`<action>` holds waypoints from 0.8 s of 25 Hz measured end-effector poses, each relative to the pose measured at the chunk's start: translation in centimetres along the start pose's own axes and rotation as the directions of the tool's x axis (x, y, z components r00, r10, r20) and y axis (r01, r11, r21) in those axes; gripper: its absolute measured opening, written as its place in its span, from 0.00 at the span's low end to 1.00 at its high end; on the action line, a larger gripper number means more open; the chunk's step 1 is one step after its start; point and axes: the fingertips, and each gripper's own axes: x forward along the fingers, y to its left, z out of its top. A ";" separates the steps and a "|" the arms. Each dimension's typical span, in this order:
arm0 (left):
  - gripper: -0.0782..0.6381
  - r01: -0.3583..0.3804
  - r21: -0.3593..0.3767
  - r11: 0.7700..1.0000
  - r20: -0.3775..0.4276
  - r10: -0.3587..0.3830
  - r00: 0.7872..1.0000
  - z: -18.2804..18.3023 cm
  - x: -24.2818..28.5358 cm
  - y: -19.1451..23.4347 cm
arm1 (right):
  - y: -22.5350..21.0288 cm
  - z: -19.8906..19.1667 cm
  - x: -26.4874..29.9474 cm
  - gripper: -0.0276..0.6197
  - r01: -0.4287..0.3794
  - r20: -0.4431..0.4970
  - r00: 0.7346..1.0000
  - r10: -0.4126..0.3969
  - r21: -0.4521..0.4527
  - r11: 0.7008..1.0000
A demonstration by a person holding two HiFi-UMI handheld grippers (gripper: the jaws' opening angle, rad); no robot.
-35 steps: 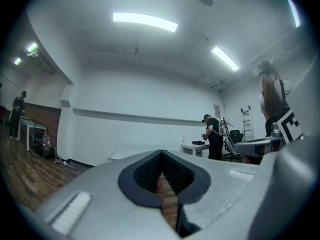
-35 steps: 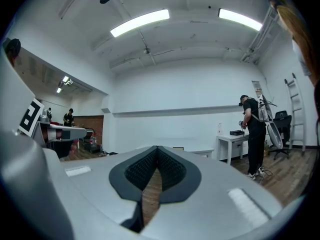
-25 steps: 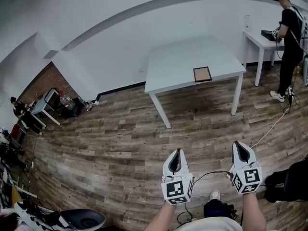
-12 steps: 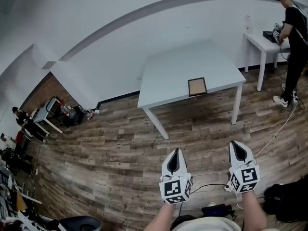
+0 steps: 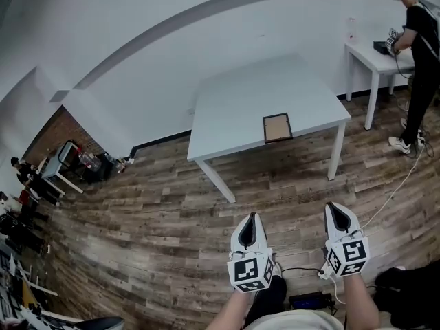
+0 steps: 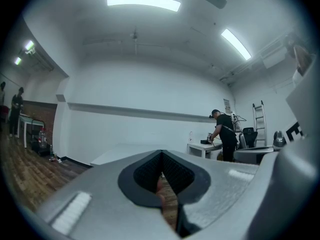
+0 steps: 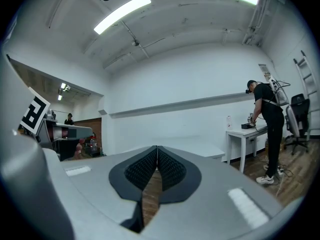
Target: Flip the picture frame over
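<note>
Head view shows left gripper [image 5: 252, 218] and right gripper [image 5: 335, 210] above the floor [image 5: 151, 212], jaws pressed together and empty. The picture frame [image 5: 278, 127] lies on the white surface [image 5: 234, 102], well apart.

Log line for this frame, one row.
left tool: shut, empty | right tool: shut, empty | picture frame: flat on white table, near front edge | flip: not started

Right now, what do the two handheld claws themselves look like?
Both alike: the left claw and right claw have pale grey tapering shells lined with black ribbed pads. Behind each sits a white cube printed with black square markers. The forearms show no sleeves.
</note>
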 end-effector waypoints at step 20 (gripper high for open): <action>0.11 0.069 -0.044 0.997 -0.026 -0.070 0.997 -1.7 20.8 12.6 | 1.3 -0.4 23.4 0.10 0.035 -0.095 0.995 -0.040 -0.053 0.998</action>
